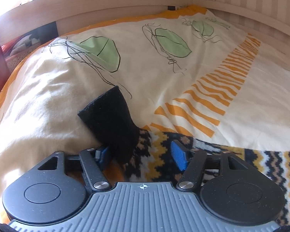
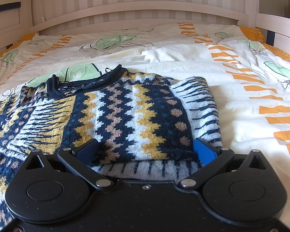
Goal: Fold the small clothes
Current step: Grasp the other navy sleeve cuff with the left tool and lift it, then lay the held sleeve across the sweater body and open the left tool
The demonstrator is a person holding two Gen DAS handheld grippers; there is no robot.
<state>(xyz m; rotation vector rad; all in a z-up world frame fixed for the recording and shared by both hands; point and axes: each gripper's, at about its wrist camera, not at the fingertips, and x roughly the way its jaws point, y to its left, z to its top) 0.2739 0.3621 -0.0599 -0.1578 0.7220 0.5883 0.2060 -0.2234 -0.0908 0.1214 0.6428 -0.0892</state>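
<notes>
A patterned knit sweater [image 2: 125, 112] in navy, white, mustard and tan zigzags lies on the bed's duvet [image 2: 241, 100], filling the lower left and centre of the right wrist view. Its navy neckline sits toward the upper left of the garment, and one side is folded over, so a striped white panel shows along the right edge and underneath.

The right gripper [image 2: 147, 150] sits at the sweater's near edge, jaws spread wide with the folded knit lying between the blue pads [image 2: 205, 152]; they do not press on it.

In the left wrist view, the left gripper [image 1: 140, 154] is low in the centre of the frame over the sweater's black cuff [image 1: 110, 116], which sticks up and away toward the upper left across the cream duvet. The left pad is against the cuff's base, but the right pad stands clear over the patterned knit, so the jaws look released.

A pale wooden bed frame [image 2: 137, 11] runs along the top.
</notes>
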